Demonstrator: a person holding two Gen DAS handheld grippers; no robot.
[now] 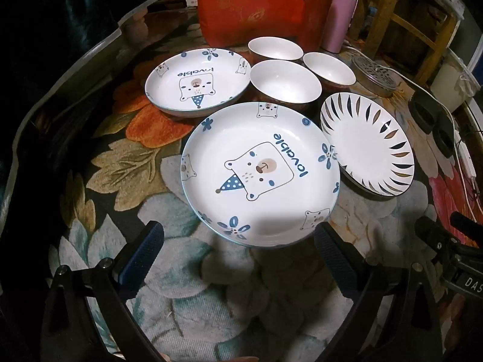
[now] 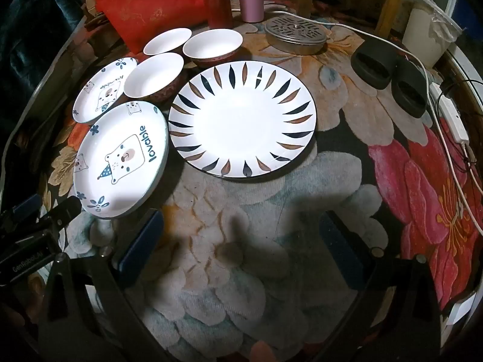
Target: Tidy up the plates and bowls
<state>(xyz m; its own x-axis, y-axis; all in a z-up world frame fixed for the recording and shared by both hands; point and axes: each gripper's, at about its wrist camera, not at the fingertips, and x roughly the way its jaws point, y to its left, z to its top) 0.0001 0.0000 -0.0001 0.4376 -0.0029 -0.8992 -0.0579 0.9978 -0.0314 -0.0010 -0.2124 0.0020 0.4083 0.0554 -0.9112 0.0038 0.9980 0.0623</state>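
Observation:
A near bear plate (image 1: 259, 175) (image 2: 120, 160) marked "lovable" lies on the flowered table. A far bear plate (image 1: 196, 80) (image 2: 104, 93) lies behind it. A leaf-pattern plate (image 1: 366, 143) (image 2: 241, 119) lies to the right. Three white bowls (image 1: 285, 83) (image 2: 154, 75) cluster at the back. My left gripper (image 1: 238, 253) is open and empty, its fingers just short of the near bear plate's front rim. My right gripper (image 2: 241, 241) is open and empty, in front of the leaf-pattern plate.
A red bag (image 1: 247, 3), a red flask (image 1: 315, 12) and a pink flask (image 1: 339, 18) stand at the back. A round metal perforated tin (image 2: 295, 34), two black holders (image 2: 389, 75) and a white power strip with cables (image 2: 452, 120) lie at right. A wooden chair (image 1: 401, 15) stands beyond.

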